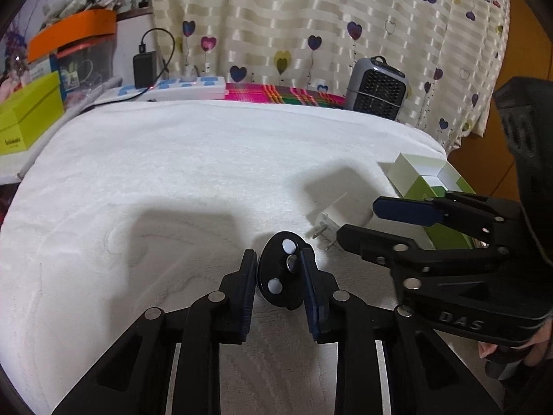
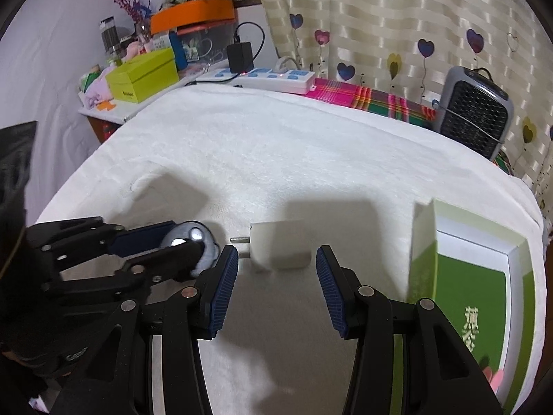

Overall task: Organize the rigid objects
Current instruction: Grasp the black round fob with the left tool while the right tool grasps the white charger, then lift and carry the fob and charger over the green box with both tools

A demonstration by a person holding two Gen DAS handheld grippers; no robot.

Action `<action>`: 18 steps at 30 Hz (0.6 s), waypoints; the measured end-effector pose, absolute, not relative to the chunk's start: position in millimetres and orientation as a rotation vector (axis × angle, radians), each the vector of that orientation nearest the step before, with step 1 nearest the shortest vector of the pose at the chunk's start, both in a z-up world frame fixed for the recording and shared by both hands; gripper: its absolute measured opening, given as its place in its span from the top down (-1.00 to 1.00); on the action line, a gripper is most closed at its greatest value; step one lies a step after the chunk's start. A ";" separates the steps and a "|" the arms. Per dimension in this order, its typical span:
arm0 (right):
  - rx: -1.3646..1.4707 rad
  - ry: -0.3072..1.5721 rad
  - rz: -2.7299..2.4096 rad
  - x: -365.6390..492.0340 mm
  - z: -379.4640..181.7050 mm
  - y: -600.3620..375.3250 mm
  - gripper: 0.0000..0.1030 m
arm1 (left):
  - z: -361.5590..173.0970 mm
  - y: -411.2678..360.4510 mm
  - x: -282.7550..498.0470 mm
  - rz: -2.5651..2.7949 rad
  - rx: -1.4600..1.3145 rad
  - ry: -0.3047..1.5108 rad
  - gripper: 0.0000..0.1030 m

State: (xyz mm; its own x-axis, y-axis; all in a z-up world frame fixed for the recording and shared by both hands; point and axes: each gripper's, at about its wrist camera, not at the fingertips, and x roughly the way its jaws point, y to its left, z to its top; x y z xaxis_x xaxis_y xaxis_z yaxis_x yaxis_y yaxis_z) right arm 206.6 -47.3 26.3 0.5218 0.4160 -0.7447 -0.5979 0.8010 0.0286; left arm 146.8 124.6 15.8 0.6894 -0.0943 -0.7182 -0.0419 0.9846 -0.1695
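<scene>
Left gripper (image 1: 280, 276) tilted down, clamps black disc (image 1: 281, 278) | right gripper (image 2: 276, 276) wide

- White towel (image 1: 172, 173) over table: soft, fuzzy cloth, matt.
- Charger (image 2: 280, 245): smooth white plastic, metal prongs.
- Black disc (image 1: 281, 273): glossy plastic.
- Green box (image 2: 470, 276): smooth cardboard.

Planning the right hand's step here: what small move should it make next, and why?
Probably ease the right gripper forward and close: its jaws stand open, the white plug adapter lies just beyond them on the white towel, untouched, and the open green box waits beside it.
</scene>
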 end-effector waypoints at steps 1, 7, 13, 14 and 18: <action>-0.251 0.825 0.614 208.1 25.1 -44.8 0.06 | 15.8 125.9 146.4 -0.028 -0.179 0.812 0.54; -0.279 0.852 0.601 215.7 18.6 -36.1 0.06 | 14.7 129.9 145.3 -0.025 -0.194 0.823 0.54; -0.286 0.849 0.592 216.0 18.6 -32.9 0.12 | 14.4 128.8 144.6 -0.027 -0.183 0.822 0.54; -0.284 0.850 0.592 215.5 18.4 -33.5 0.12 | 14.4 128.8 144.0 -0.028 -0.183 0.822 0.54; -0.269 0.852 0.591 214.2 18.5 -37.2 0.12 | 14.8 128.8 143.1 -0.029 -0.182 0.820 0.54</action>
State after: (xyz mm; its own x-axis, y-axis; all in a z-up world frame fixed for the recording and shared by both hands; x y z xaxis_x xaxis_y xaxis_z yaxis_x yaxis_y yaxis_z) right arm 214.2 -37.2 18.5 0.5118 0.3801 -0.7704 -0.5881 0.8087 0.0083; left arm 143.1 128.8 14.8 0.6827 -0.0963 -0.7243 -0.0445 0.9840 -0.1728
